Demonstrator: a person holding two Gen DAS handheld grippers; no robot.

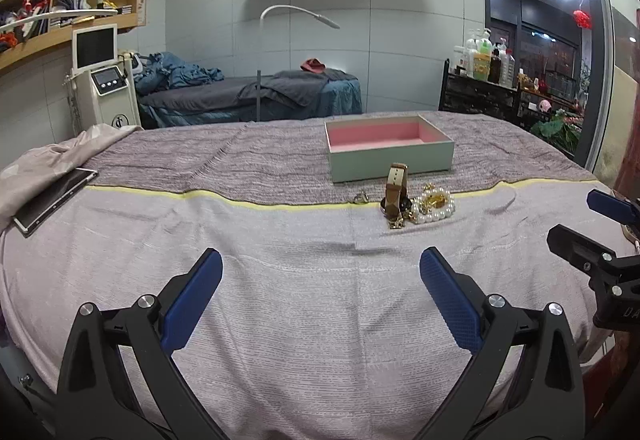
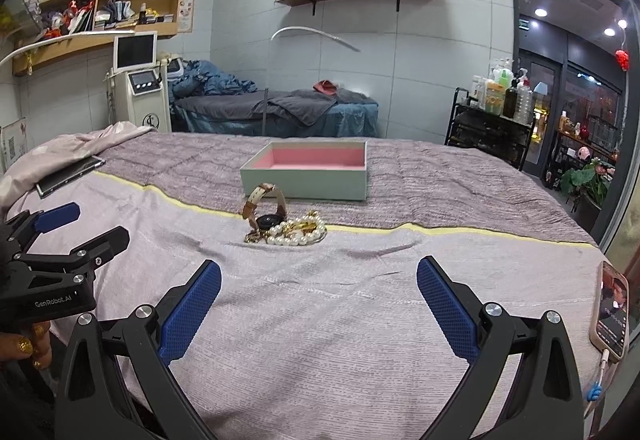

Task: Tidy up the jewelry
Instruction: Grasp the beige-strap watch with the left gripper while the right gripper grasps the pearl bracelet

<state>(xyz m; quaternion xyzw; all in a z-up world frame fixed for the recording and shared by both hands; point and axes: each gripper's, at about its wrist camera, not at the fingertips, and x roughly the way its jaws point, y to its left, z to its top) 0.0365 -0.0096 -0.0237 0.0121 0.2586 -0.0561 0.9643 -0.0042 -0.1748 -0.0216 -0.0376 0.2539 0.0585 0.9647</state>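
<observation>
A pile of jewelry lies on the bed cover: a watch with a tan strap (image 1: 396, 186) (image 2: 266, 206), a pearl bracelet (image 1: 434, 207) (image 2: 296, 234), gold pieces (image 1: 397, 221) and a small ring (image 1: 361, 197). Behind it stands an open grey box with a pink lining (image 1: 388, 146) (image 2: 310, 172). My left gripper (image 1: 320, 272) is open and empty, well short of the pile. My right gripper (image 2: 318, 280) is open and empty, also short of the pile. Each gripper shows at the edge of the other's view (image 1: 592, 224) (image 2: 76, 228).
A tablet (image 1: 52, 200) (image 2: 70, 176) lies on a crumpled blanket at the far left. A phone with a lit screen (image 2: 612, 310) lies at the bed's right edge, cable attached. Beyond the bed are a machine, another bed and a bottle rack.
</observation>
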